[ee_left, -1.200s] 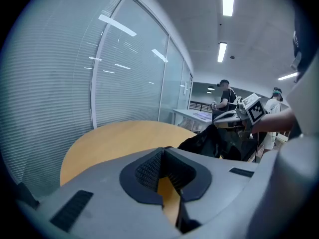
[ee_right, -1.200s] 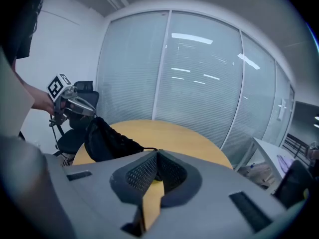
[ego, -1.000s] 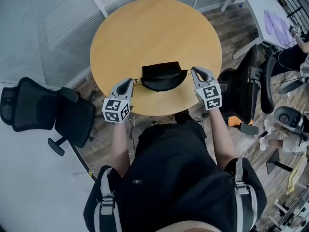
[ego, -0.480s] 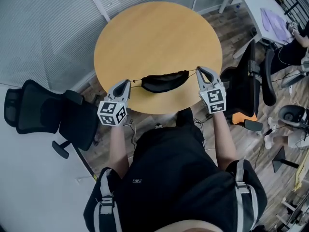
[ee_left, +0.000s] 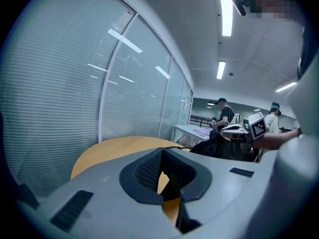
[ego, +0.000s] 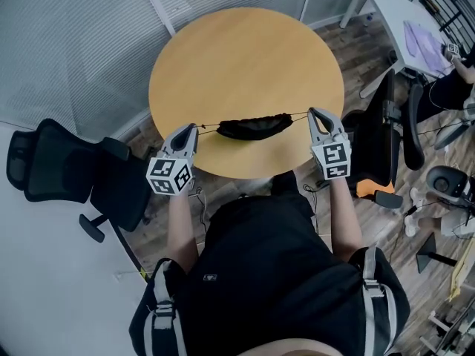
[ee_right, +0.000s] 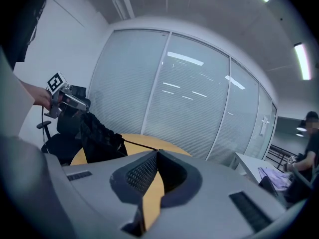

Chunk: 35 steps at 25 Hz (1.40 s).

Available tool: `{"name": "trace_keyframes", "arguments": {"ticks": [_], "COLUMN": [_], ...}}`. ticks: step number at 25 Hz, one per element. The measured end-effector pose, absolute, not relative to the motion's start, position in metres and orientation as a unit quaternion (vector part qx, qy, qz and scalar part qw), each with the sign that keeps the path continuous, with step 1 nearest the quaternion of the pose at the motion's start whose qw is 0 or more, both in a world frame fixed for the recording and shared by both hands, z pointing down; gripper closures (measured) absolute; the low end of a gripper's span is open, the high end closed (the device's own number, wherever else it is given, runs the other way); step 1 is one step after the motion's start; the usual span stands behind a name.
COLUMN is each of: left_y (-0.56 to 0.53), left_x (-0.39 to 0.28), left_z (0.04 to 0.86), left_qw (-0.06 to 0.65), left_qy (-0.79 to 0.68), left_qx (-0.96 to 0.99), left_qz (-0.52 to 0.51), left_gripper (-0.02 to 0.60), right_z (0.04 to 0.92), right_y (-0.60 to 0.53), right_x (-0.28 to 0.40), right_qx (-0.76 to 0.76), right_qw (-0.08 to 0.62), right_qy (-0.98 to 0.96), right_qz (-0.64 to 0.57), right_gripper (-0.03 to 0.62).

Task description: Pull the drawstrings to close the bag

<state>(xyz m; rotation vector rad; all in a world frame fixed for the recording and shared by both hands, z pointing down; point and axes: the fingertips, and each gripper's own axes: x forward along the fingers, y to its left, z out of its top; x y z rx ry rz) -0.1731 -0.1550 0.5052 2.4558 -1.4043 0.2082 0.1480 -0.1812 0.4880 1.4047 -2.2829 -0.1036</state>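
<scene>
A black drawstring bag [ego: 254,127] lies gathered into a narrow strip over the near part of the round wooden table [ego: 245,58]. Thin drawstrings run taut from each of its ends. My left gripper [ego: 191,129] is shut on the left string [ego: 207,127], at the bag's left. My right gripper [ego: 314,114] is shut on the right string [ego: 298,116], at the bag's right. The left gripper view shows closed jaws with the cord [ee_left: 172,147] leading to the bag [ee_left: 219,146]. From the closed jaws in the right gripper view, the cord [ee_right: 135,144] reaches the bag [ee_right: 97,136].
A black office chair [ego: 67,173] stands to the left of the table and another [ego: 382,136] to the right. A white desk [ego: 404,21] is at the upper right. Glass walls with blinds run behind the table. People stand in the background [ee_left: 227,116].
Both grippers have moved apart, left to the left and right to the right. The strings have drawn tight and the bag's mouth has cinched from a rounded shape into a thin strip.
</scene>
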Motion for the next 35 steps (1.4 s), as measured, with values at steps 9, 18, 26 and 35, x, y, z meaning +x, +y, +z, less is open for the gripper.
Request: {"name": "trace_keyframes", "arguments": {"ticks": [9,18,26,35], "left_y": [-0.162,-0.172,-0.175,-0.177], "left_x": [-0.187,-0.195,-0.198,-0.203], "left_z": [0.496,0.489,0.485,0.483], "left_qw": [0.152,0.153,0.156,0.152], "left_qy": [-0.5,-0.507,-0.505,-0.508], "left_qx": [0.851,0.847,0.848,0.847], "left_qz": [0.057,0.048,0.04,0.04], "left_gripper": [0.566,0.566,0.566,0.566], "right_z": [0.486,0.479,0.474,0.47], "right_y": [-0.194,-0.205,-0.208,-0.208], "right_x": [0.143,0.146,0.154,0.159], "right_qx": [0.506,0.515,0.54,0.55], "right_qw": [0.235,0.238,0.236,0.234], "right_qy": [-0.829,-0.821,-0.805,-0.799], "right_qz": [-0.046,-0.062,-0.063,-0.068], "right_gripper": [0.534,0.534,0.534,0.533]}}
